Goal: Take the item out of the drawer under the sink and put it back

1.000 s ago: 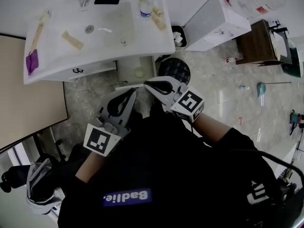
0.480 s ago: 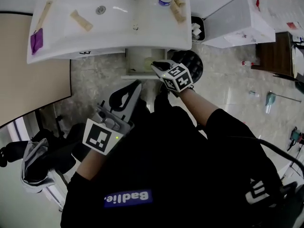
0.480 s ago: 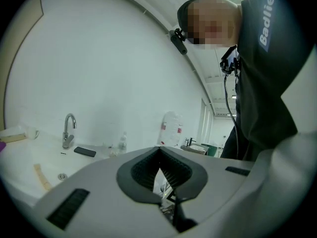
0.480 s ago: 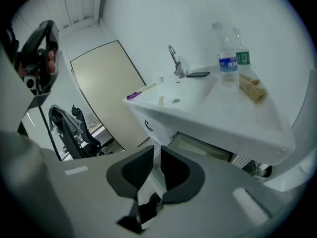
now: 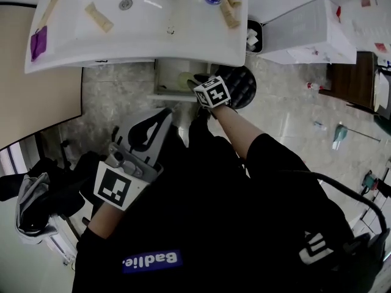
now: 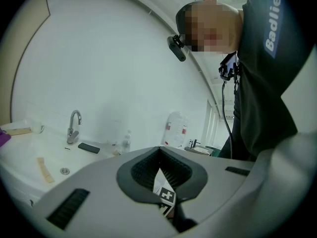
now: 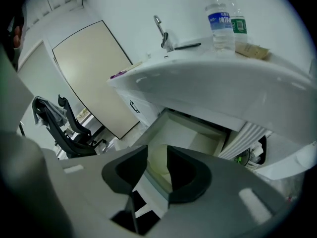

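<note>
The drawer (image 5: 164, 96) under the white sink (image 5: 140, 44) is pulled out. A pale yellow-green item (image 5: 184, 80) lies inside it. My right gripper (image 5: 198, 82) reaches over the drawer's right side, just above the item. In the right gripper view its jaws (image 7: 157, 148) are opening. The item (image 7: 157, 166) shows through the gap on the drawer floor (image 7: 190, 130), with no pad pressing on it. My left gripper (image 5: 166, 112) hangs back near the person's body. Its tips (image 6: 159, 150) meet, shut and empty.
On the sink top stand water bottles (image 7: 220, 21), a tap (image 7: 161, 31), a phone (image 6: 89, 148) and wooden strips (image 5: 99, 17). A black round bin (image 5: 243, 87) and a white box (image 5: 305, 32) sit right of the drawer. An office chair (image 7: 64, 125) stands at the left.
The right gripper has moved forward from near the body to the open drawer. The head view has shifted closer to the sink. The left gripper stays back.
</note>
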A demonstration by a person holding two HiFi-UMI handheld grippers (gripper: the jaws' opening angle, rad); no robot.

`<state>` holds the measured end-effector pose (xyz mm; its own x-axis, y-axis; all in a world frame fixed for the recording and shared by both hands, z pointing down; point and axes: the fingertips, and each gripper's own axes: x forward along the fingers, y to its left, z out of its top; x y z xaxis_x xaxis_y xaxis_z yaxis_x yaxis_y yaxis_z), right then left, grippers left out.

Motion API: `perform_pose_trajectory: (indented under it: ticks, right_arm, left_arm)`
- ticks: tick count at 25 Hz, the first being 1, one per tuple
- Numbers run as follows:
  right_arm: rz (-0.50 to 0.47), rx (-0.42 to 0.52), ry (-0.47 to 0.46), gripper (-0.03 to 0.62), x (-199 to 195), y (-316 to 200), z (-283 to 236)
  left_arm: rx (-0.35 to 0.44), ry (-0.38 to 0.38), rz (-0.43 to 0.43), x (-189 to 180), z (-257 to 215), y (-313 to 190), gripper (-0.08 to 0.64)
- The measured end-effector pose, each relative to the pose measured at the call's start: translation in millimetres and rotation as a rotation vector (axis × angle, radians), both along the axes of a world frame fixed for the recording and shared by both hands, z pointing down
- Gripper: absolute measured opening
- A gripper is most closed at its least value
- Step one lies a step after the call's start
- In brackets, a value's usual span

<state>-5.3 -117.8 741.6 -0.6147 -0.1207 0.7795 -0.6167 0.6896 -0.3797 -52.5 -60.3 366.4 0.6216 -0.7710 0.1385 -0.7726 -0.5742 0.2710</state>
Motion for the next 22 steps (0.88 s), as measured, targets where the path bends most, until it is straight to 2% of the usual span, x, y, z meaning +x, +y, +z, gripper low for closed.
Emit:
perform_pose_trajectory:
  ticks: [8, 22]
  right_arm:
    - [0.029, -0.050, 0.113, 0.127, 5, -6, 56]
    - [-0.005, -0.075, 0.264, 0.129, 4, -13, 116]
  left_arm:
    - [-0.038, 0.006, -0.014, -5, 14, 13, 0.005]
    - [-0.131, -0.011, -0.067, -33, 44, 43, 0.005]
